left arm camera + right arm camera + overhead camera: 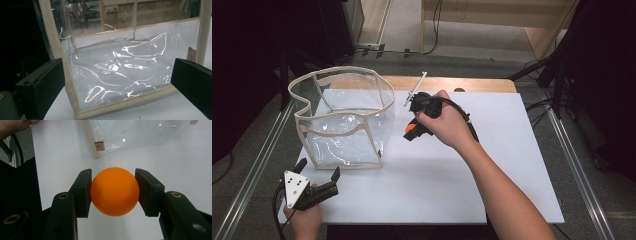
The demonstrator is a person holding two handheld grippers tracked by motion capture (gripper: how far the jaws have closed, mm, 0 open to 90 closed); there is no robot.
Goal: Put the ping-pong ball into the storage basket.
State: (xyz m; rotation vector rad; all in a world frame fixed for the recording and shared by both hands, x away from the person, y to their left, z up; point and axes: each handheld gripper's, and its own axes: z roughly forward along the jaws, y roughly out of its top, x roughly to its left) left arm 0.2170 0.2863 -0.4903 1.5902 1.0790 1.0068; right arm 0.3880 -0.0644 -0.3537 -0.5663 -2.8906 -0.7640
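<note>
Over the white board (pixel 492 165): an orange ball (pixel 114 191) is clamped between the right gripper's (pixel 113 191) jaws, just beside the clear bag (pixel 344 120).
Left gripper (pixel 318 173): jaws are held apart, aimed at the bag's near wall, nothing gripped.

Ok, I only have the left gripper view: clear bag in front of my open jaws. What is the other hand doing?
Observer: The right gripper is shut on an orange ball, one pad on each side.
Operator: Where is it relative to the bag?
Observer: In the high view it is held beside the clear bag, to its right, over the white board.
Operator: Is the bag's mouth open?
Observer: Yes, the beige rim stands open at the top, in a wavy loop.
Operator: And my gripper?
Observer: The left gripper sits at the board's near left corner, jaws open, clear of the bag.
</note>
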